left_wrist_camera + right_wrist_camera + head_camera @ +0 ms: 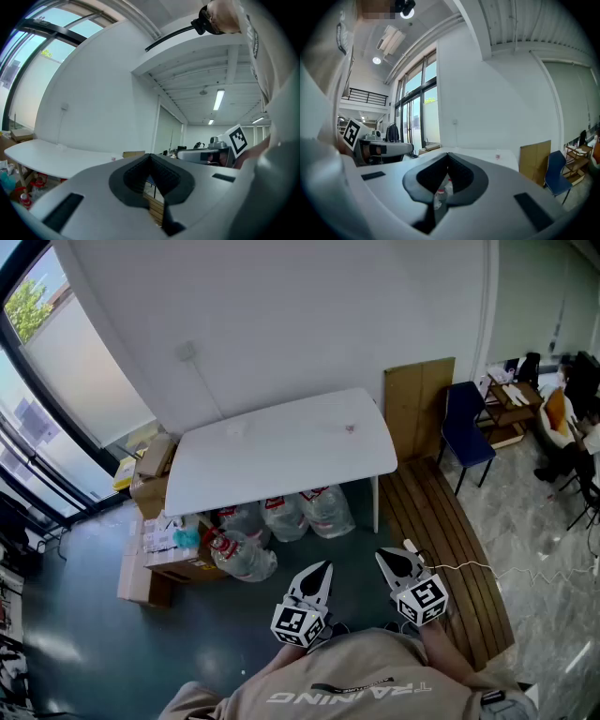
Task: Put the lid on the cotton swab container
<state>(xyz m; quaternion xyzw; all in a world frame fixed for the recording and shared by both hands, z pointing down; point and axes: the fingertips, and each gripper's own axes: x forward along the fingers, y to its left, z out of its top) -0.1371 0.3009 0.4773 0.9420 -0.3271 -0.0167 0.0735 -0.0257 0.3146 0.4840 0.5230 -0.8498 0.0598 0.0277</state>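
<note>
A small clear container with a red mark (pixel 349 427) stands on the white table (pixel 281 460), toward its right end; it is too small to tell more. It also shows as a speck in the left gripper view (pixel 112 158) and the right gripper view (pixel 497 156). A faint pale patch (pixel 234 430) lies on the table's left half; I cannot tell what it is. My left gripper (pixel 323 568) and right gripper (pixel 382 557) are held low near my body, well short of the table. Both are shut and hold nothing (pixel 150 154) (pixel 448 153).
Large water bottles (pixel 281 517) lie under the table. Cardboard boxes (pixel 155 465) are stacked at its left, and a cardboard sheet (pixel 418 404) and a blue chair (pixel 466 432) stand at its right. A white cable (pixel 459 568) crosses the wooden floor strip (pixel 441 521).
</note>
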